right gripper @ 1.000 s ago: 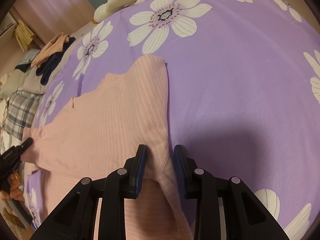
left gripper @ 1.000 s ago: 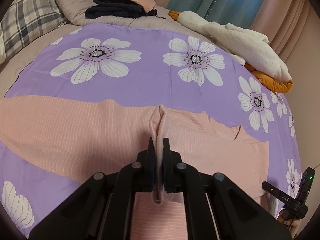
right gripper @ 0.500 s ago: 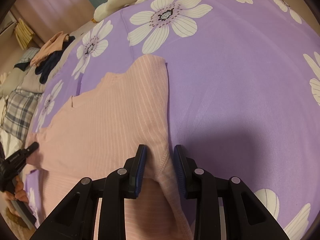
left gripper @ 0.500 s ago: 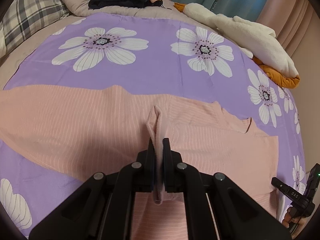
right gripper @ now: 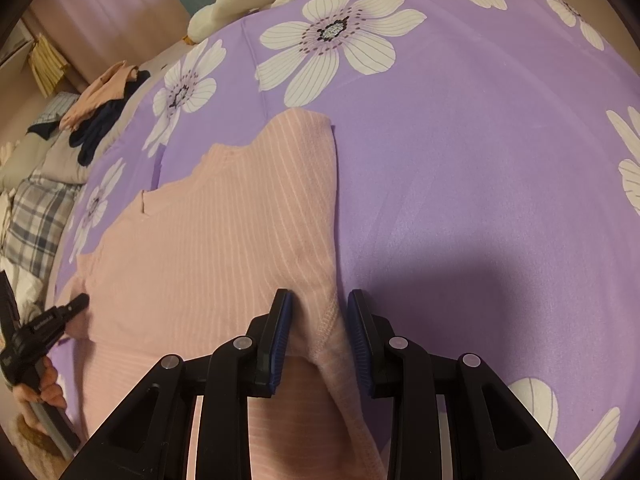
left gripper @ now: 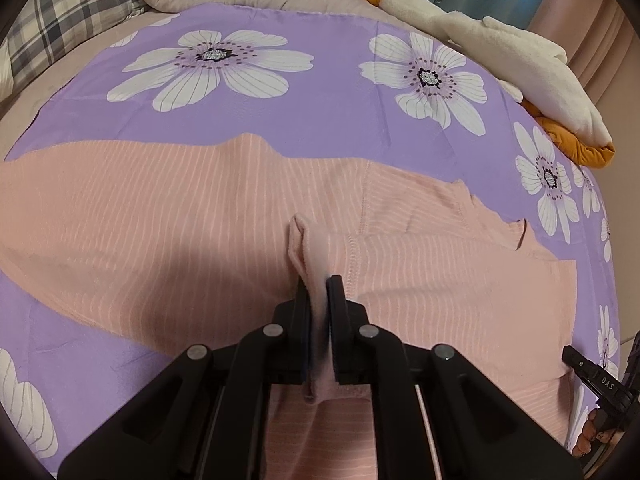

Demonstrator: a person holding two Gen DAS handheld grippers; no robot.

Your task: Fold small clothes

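The pink striped top (left gripper: 160, 208) lies spread on the purple flowered sheet (left gripper: 320, 120). The left gripper (left gripper: 318, 292) is clenched on a pinched ridge of its fabric; the right gripper (right gripper: 319, 312) stands parted (jaws either side of the ribbed edge, not pressing it).

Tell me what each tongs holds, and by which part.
Left tongs: shut on a pinched fold of the pink top. Right tongs: open around its hem edge, holding nothing.
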